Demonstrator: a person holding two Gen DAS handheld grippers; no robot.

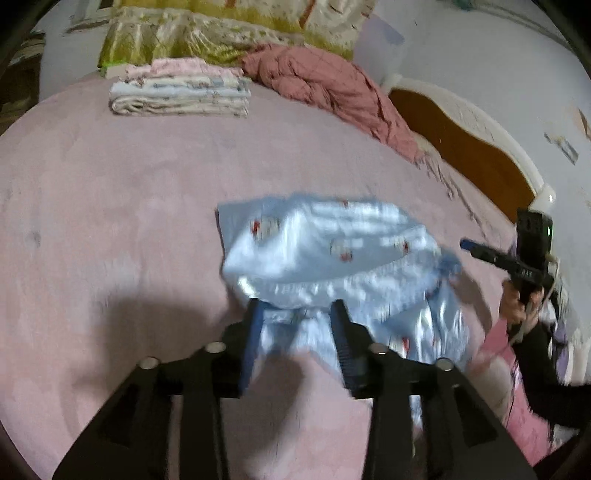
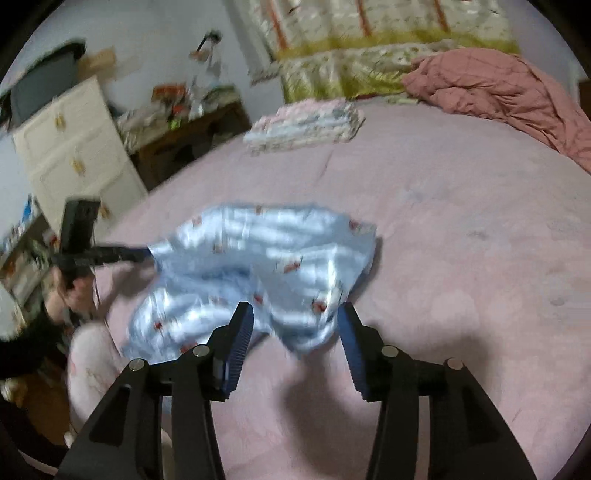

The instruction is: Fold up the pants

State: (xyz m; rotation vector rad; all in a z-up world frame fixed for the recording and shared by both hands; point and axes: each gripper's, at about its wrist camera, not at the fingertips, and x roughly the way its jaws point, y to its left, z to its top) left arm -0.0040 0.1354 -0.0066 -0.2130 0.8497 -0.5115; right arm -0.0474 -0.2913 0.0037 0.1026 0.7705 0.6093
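Light blue pants (image 1: 332, 254) with small red prints lie crumpled on the pink bed; they also show in the right wrist view (image 2: 258, 273). My left gripper (image 1: 297, 308) is open, its fingertips at the near edge of the pants with cloth between the jaws. My right gripper (image 2: 295, 314) is open, its fingertips at the near edge of the pants. Each gripper shows in the other's view: the right one (image 1: 469, 245) at the far right, the left one (image 2: 142, 254) at the pants' left edge. The frames are blurred.
A stack of folded clothes (image 1: 181, 92) sits at the back of the bed (image 1: 110, 221). A rumpled pink quilt (image 1: 332, 85) lies at the back right, yellow patterned bedding (image 1: 207, 33) behind. A wooden headboard (image 1: 461, 147) is right. A white cabinet (image 2: 77, 147) stands left.
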